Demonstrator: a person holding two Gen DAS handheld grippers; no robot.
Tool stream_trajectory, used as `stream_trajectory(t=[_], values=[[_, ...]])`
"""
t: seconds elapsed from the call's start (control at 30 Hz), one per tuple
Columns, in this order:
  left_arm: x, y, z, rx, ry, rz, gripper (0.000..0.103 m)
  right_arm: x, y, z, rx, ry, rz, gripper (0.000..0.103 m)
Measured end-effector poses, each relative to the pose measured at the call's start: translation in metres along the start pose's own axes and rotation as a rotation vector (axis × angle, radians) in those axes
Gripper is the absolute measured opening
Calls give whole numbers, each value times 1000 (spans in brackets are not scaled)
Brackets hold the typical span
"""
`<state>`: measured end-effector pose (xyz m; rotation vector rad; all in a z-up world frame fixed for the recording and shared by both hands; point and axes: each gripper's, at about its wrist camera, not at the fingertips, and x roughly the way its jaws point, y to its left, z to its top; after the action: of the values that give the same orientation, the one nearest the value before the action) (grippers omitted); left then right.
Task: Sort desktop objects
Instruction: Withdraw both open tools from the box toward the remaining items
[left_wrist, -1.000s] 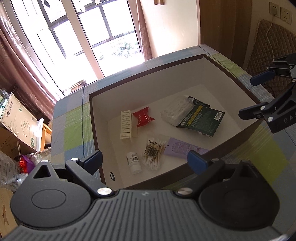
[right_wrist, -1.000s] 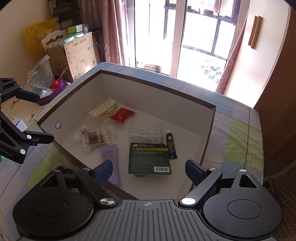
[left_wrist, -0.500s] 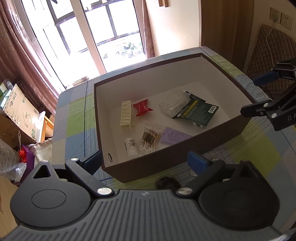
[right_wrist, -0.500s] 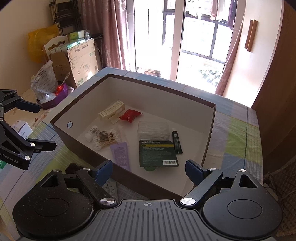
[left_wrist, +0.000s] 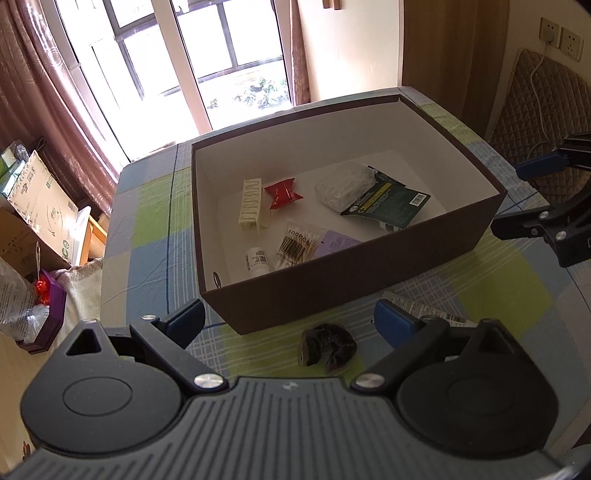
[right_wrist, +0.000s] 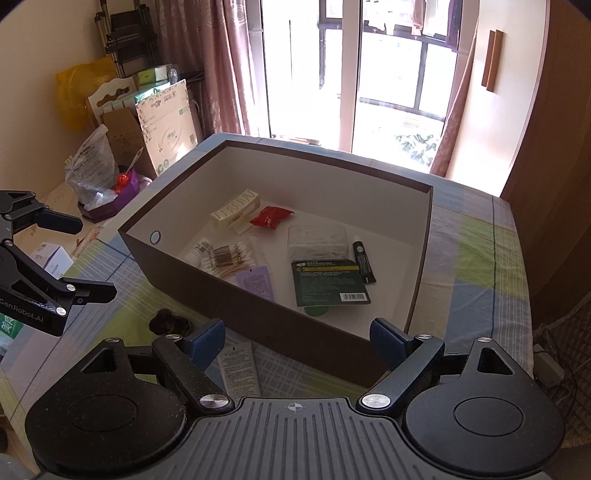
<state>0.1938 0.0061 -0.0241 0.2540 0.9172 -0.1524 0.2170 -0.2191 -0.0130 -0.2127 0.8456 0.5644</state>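
A brown box (left_wrist: 351, 273) (right_wrist: 288, 321) with a white inside stands on the checked tablecloth. In it lie a cream hair clip (left_wrist: 251, 203), a red sachet (left_wrist: 282, 192), cotton swabs (left_wrist: 297, 245), a small white bottle (left_wrist: 257, 260), a purple sachet (right_wrist: 255, 282), a white wrapped pack (right_wrist: 317, 240), a dark green packet (right_wrist: 330, 282) and a black tube (right_wrist: 364, 264). On the cloth in front of the box lie a dark scrunchie (left_wrist: 327, 349) (right_wrist: 170, 321) and a white tube (left_wrist: 424, 310) (right_wrist: 238, 369). My left gripper (left_wrist: 290, 319) hangs open above the scrunchie. My right gripper (right_wrist: 297, 332) is open and holds nothing.
Cardboard boxes (right_wrist: 166, 125), a plastic bag (right_wrist: 88, 166) and a purple tray (left_wrist: 44, 317) crowd the floor left of the table. A glass door (right_wrist: 369, 66) is behind. A padded chair back (left_wrist: 539, 122) stands at the right. Bare tablecloth (right_wrist: 476, 266) lies right of the box.
Both grippers have drawn back and up from over the box. The box's front wall, the scrunchie and the white tube on the cloth have come into view.
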Motion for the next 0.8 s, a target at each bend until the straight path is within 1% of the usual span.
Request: stream_trajectory(t=[0.37, 0.6, 0.8], values=[[1, 3, -18, -3, 23, -17, 97, 2, 6, -15, 31, 22, 9, 91], [4, 7, -30, -11, 39, -51, 97, 6, 12, -30, 40, 54, 17, 91], [8, 11, -40, -17, 60, -66, 97, 12, 16, -43, 47, 85, 20, 91]])
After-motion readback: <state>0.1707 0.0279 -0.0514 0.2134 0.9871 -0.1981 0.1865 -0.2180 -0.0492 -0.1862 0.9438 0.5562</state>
